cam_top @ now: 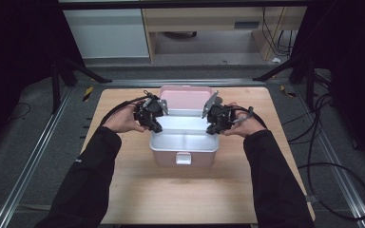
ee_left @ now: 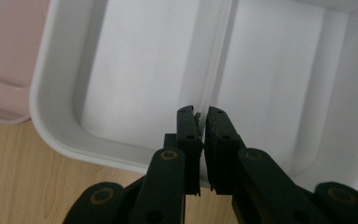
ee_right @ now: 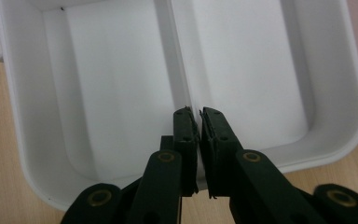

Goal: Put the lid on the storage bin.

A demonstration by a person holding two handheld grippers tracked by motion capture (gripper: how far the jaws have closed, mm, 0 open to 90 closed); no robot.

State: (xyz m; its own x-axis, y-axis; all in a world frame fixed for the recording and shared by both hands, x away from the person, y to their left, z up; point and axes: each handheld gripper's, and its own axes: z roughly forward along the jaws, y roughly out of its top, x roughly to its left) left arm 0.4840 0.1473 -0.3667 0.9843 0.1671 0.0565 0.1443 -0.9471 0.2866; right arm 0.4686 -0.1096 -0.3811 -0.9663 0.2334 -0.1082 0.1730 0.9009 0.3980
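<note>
A pink lunch box [cam_top: 165, 159] stands on the wooden table with its lid [cam_top: 186, 97] swung open to the far side. Its white inner tray [ee_left: 41, 105] [ee_right: 13, 121] has two compartments split by a ridge [ee_left: 220, 56] [ee_right: 176, 56], and both hold nothing. My left gripper [cam_top: 157, 128] [ee_left: 202, 112] hovers over the box's left edge, jaws shut with nothing between them. At the box's right edge my right gripper [cam_top: 211, 129] [ee_right: 196, 112] is also shut and holds nothing. Both point inward over the tray.
A white latch [cam_top: 183, 159] sits on the box's front wall. The table top [cam_top: 180, 194] is bare wood around the box. Metal rails and black cables [cam_top: 323, 156] run along the floor on both sides, and furniture stands beyond the far edge.
</note>
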